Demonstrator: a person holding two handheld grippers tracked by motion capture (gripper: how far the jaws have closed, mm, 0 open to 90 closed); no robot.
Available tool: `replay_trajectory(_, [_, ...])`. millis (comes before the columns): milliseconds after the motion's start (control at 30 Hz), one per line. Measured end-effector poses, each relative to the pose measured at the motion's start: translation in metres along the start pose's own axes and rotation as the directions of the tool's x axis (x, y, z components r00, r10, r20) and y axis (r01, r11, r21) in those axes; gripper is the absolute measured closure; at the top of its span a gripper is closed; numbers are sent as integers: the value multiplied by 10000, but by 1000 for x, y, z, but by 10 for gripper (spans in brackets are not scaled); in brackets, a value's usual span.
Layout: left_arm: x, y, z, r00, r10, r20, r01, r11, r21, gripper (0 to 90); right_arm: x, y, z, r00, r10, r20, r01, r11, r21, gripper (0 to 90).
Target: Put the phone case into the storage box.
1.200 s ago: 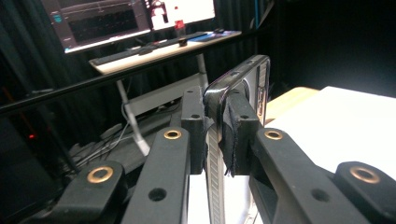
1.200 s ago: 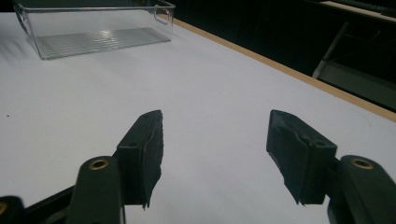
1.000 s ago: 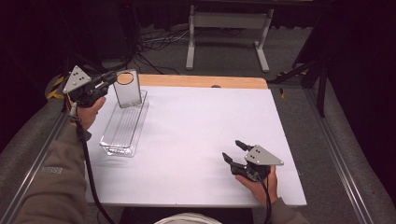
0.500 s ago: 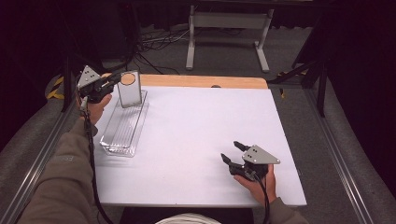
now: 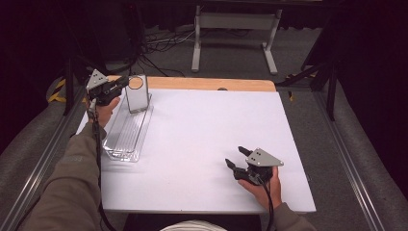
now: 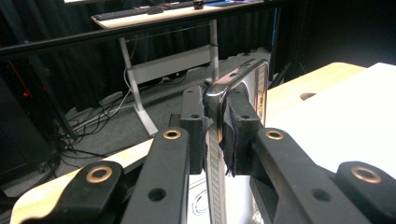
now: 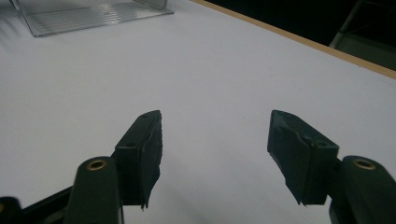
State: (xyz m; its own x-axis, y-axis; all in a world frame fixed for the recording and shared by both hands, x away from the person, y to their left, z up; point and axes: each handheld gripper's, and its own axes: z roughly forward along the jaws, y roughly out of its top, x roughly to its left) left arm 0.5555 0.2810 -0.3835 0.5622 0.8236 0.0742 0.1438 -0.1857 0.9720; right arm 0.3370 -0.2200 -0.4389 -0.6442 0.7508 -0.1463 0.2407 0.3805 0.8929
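My left gripper (image 5: 124,83) has moved toward the table's far left corner since a second ago, carrying along the upright clear lid (image 5: 137,94) it is clamped on. The lid stands at the far end of the clear tray (image 5: 126,134). My right gripper (image 5: 235,159) rests open near the white table's (image 5: 207,134) front edge, well apart.

The left hand-held gripper (image 5: 122,83) sits at ten o'clock, forearm stretched forward, jaws clamped tight — pointing toward three o'clock. The right hand-held gripper (image 5: 237,158), at five o'clock, rests low — jaws spread apart, pointing toward ten o'clock.
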Motion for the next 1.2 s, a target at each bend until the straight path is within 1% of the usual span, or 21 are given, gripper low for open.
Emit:
replay_trajectory(33, [1,0,1,9999,86,-102,-85,10000,24,796,0,0,0,10000,-1,-21,1,10000,-1,366])
replay_trajectory(133, [3,0,4,9996,138,-252,-134,9998,152,781,1,0,1,10000,-17,-41,17,10000,14,366])
replay_trajectory(200, [5,0,5,9994,74,-343,-68,9998,182,753,1,0,1,10000,-9,-51,9,10000,1,365])
replay_trajectory(267, [6,0,6,9992,95,-394,-86,9997,217,742,0,0,0,10000,-28,-51,28,10000,11,364])
replay_trajectory(333, [7,1,8,9980,167,-608,-147,9993,334,701,0,0,1,10000,-10,-92,10,10000,11,364])
replay_trajectory(367, [7,2,8,9977,109,-670,-88,9995,316,683,0,0,1,9999,7,-100,-7,10000,35,364])
replay_trajectory(433, [8,2,9,9976,111,-677,-87,9993,362,682,0,-1,1,9999,-30,-126,30,10000,63,363])
replay_trajectory(467, [9,3,10,9967,186,-792,-156,9992,374,666,1,-1,1,9999,-46,-132,47,10000,72,362])
replay_trajectory(500, [9,3,11,9968,160,-781,-128,9991,412,667,1,-1,1,9999,-47,-141,48,10000,75,362])
replay_trajectory(567, [9,5,12,9951,330,-931,-281,9982,535,661,1,0,1,9998,-69,-164,70,9999,79,362])
replay_trajectory(633, [9,5,12,9946,347,-975,-295,9981,539,631,1,0,1,9998,-78,-173,80,9999,73,361])
replay_trajectory(700, [9,6,13,9935,329,-1086,-271,9981,545,601,1,0,1,9998,-99,-184,100,9999,91,360])
replay_trajectory(733, [8,6,13,9921,360,-1199,-296,9981,546,601,1,0,1,9998,-99,-184,100,9999,91,360])
replay_trajectory(767, [8,6,13,9921,319,-1214,-254,9982,544,566,2,0,0,9997,-115,-196,117,9999,83,359])
replay_trajectory(833, [8,6,13,9910,316,-1302,-244,9981,569,548,2,0,1,9997,-136,-202,137,9999,82,359])
replay_trajectory(900, [9,6,12,9881,239,-1517,-156,9983,555,487,2,0,1,9997,-148,-212,150,9998,102,359])
replay_trajectory(967, [9,6,11,9886,207,-1494,-120,9982,592,471,2,0,1,9997,-142,-223,144,9999,92,359])
replay_trajectory(1033, [9,6,9,9893,32,-1462,60,9980,628,429,2,0,0,9996,-171,-204,172,9998,43,359])
replay_trajectory(1067, [9,6,8,9881,107,-1538,1,9976,697,406,3,0,0,9997,-171,-198,172,9998,37,359])
replay_trajectory(1200, [7,7,3,9869,76,-1613,23,9981,611,356,3,1,0,9997,-176,-167,176,9998,13,359])
